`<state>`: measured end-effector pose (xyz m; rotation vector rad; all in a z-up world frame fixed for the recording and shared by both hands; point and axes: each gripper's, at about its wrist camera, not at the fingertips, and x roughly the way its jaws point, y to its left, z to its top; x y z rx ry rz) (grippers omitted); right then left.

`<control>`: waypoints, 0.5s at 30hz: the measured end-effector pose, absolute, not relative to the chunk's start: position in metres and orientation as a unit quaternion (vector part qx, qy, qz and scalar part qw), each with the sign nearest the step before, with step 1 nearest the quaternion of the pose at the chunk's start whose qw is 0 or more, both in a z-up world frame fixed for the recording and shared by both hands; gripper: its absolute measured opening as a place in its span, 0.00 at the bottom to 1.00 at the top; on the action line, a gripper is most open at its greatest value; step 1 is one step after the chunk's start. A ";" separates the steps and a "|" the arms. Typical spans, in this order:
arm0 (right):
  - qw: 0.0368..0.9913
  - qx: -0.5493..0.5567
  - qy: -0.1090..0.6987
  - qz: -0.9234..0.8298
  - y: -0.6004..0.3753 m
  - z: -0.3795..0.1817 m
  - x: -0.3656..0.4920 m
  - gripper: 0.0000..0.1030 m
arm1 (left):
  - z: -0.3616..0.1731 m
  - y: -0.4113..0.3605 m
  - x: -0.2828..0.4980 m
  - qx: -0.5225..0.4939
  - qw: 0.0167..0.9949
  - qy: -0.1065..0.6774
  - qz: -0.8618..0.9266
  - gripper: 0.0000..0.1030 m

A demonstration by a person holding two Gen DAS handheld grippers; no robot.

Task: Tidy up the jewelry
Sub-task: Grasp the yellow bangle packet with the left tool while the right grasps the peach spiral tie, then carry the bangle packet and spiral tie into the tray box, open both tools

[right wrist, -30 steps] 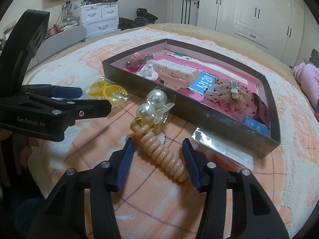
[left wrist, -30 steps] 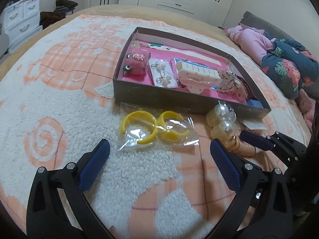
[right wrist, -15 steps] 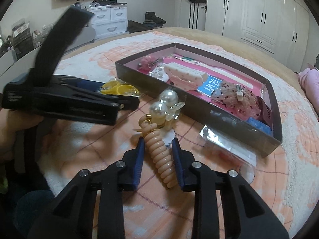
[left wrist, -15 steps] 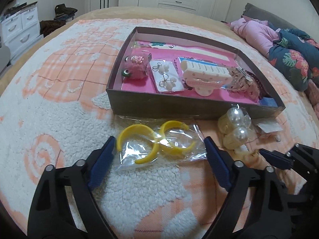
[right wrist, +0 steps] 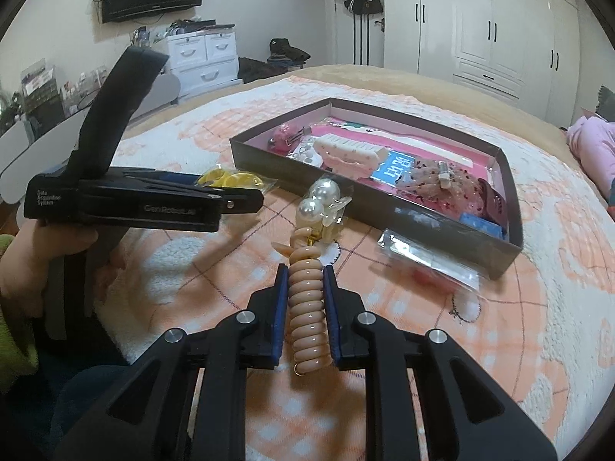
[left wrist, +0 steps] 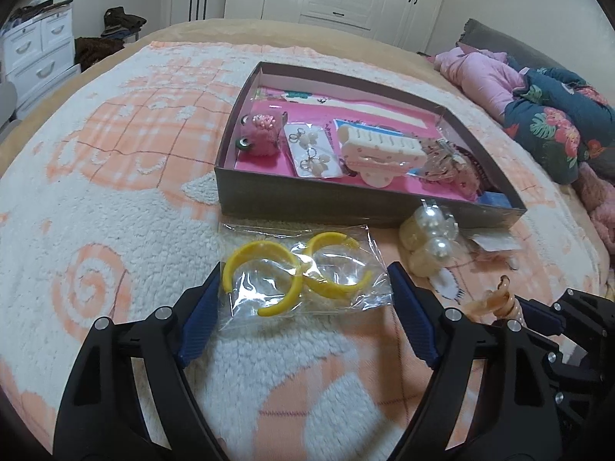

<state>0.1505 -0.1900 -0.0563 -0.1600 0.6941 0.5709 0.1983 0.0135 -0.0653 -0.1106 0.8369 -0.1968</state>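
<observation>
My right gripper (right wrist: 305,280) is shut on a peach spiral hair tie (right wrist: 307,307) and holds it just above the blanket; its end also shows in the left wrist view (left wrist: 496,299). My left gripper (left wrist: 305,288) is open, its fingers on either side of a clear bag of yellow hoop earrings (left wrist: 300,272) lying on the blanket. A pearl hair piece in a bag (right wrist: 323,207) lies in front of the dark open box (left wrist: 346,207), which holds several hair clips and earrings.
A clear packet (right wrist: 426,257) lies by the box's front right corner. Folded clothes and a floral quilt (left wrist: 546,115) sit at the bed's far right. White drawers (right wrist: 203,57) and wardrobes (right wrist: 499,30) stand beyond the bed.
My right gripper has closed on the spiral hair tie and lifted it. My left gripper has moved forward, so that its open fingers flank the yellow earring bag.
</observation>
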 end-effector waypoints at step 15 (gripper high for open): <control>0.911 -0.049 0.315 0.260 -0.213 -0.030 0.137 0.17 | -0.032 0.009 0.166 -0.054 0.924 0.362 -0.109 0.71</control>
